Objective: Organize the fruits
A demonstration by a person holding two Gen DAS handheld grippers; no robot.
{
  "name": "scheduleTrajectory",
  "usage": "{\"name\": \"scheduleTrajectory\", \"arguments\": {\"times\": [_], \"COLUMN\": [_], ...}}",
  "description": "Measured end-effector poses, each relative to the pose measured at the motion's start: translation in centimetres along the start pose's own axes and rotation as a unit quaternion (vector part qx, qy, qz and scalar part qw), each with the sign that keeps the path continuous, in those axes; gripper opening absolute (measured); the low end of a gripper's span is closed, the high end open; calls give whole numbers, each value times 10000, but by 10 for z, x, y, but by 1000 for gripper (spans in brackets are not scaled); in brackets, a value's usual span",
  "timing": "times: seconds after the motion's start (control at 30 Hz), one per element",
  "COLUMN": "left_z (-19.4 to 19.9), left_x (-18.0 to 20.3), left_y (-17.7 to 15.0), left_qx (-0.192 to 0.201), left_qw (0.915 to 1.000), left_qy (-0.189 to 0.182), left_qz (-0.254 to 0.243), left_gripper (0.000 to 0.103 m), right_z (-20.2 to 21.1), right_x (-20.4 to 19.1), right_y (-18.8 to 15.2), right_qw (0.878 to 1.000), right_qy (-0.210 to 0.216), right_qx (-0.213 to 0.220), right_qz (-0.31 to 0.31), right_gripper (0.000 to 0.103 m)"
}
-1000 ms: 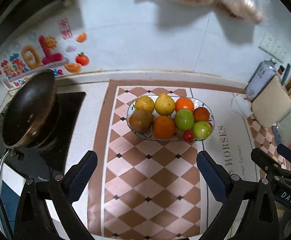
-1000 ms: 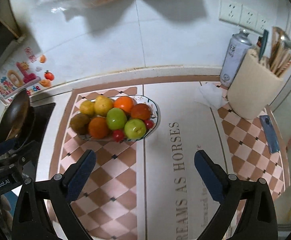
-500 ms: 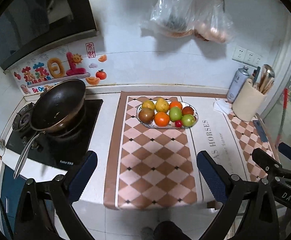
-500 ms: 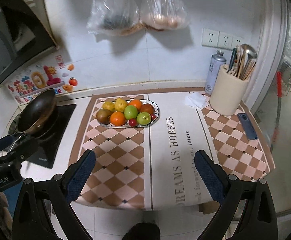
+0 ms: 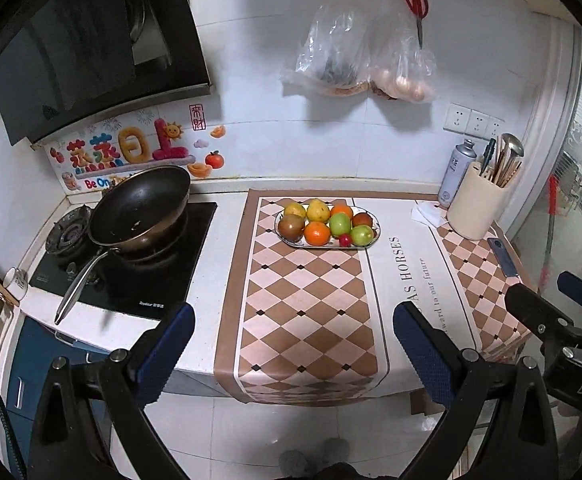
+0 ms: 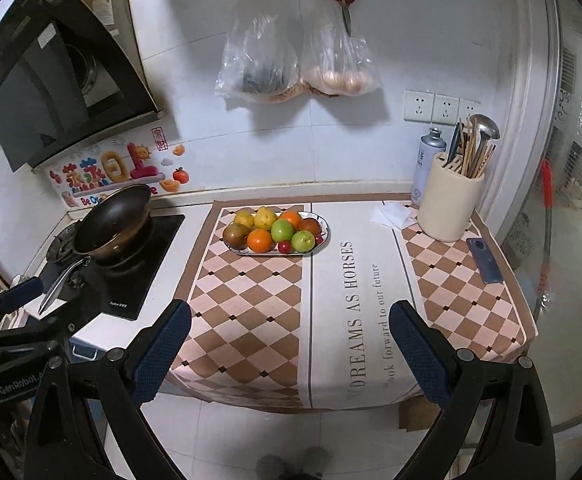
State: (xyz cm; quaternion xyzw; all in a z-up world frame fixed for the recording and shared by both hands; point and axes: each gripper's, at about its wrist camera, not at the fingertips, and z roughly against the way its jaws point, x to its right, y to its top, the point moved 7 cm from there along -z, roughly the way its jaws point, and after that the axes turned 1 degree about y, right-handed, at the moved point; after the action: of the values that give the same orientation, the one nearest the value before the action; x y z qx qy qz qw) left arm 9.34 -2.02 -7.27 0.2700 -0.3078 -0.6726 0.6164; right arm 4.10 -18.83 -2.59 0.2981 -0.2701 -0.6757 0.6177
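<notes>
An oval plate [image 5: 375, 229] at the back of the checkered mat holds several fruits: yellow ones, oranges [image 5: 317, 233], green apples [image 5: 339, 224], a brown one and a small red one. It also shows in the right wrist view [image 6: 324, 227]. My left gripper [image 5: 294, 354] is open and empty, held well back from the counter's front edge. My right gripper [image 6: 290, 350] is open and empty, also back from the counter. The right gripper shows at the right edge of the left wrist view [image 5: 563, 320].
A frying pan [image 5: 141, 210] sits on the stove at the left. A cream utensil holder [image 5: 477, 210], a spray can [image 5: 455, 172] and a phone [image 5: 502, 257] stand at the right. Plastic bags [image 5: 355, 60] and red scissors hang on the wall.
Both grippers have pulled far back and up from the plate. The whole counter, stove and wall now show. Both stay open and empty.
</notes>
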Motion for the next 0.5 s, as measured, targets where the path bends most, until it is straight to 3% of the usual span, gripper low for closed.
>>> {"name": "scheduleTrajectory", "arguments": {"times": [0.27, 0.5], "left_z": [1, -18], "left_x": [6, 8], "left_y": [-7, 3], "left_qx": [-63, -165], "left_qw": [9999, 9997], "left_qy": [19, 46], "left_qz": [129, 196], "left_gripper": [102, 102], "right_z": [-2, -24], "right_x": [7, 11], "right_y": [-6, 13], "right_qw": [9998, 9993], "right_qy": [142, 271], "right_qx": [-170, -244], "right_qz": [-10, -29], "right_gripper": [101, 101]}}
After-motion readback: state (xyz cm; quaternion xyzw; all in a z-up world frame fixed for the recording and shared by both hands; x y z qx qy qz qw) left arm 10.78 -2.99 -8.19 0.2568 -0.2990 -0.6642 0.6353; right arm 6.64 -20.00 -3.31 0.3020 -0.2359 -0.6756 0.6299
